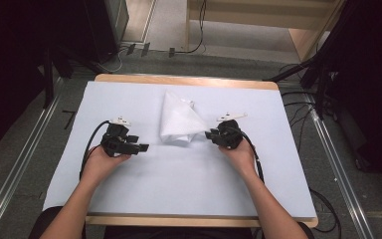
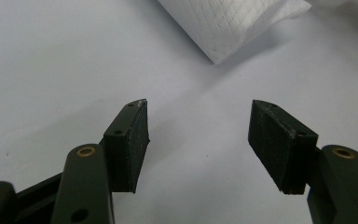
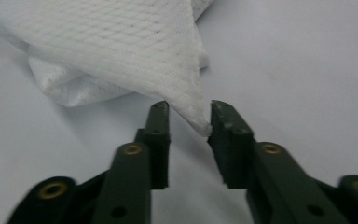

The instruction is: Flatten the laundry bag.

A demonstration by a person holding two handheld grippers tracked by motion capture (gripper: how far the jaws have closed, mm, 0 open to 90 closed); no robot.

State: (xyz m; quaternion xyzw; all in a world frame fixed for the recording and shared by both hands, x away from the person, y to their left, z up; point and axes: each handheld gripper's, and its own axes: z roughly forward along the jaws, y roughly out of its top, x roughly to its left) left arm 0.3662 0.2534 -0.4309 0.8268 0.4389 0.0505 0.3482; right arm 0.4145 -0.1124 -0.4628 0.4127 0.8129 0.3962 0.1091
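Observation:
A white mesh cloth lies folded in a rough triangle on the middle of the table. My right gripper is at the cloth's right corner. In the right gripper view the cloth tapers to a tip that sits between the jaws of that gripper. The tip touches the right-hand pad, and the jaws stand a little apart, open. My left gripper rests left of the cloth with its jaws wide open and nothing between them. A corner of the cloth lies a short way ahead of it.
The table is covered by a pale sheet with a wooden edge at the back. Cables trail from both grippers over the sheet. Dark stands and floor rails flank the table on both sides.

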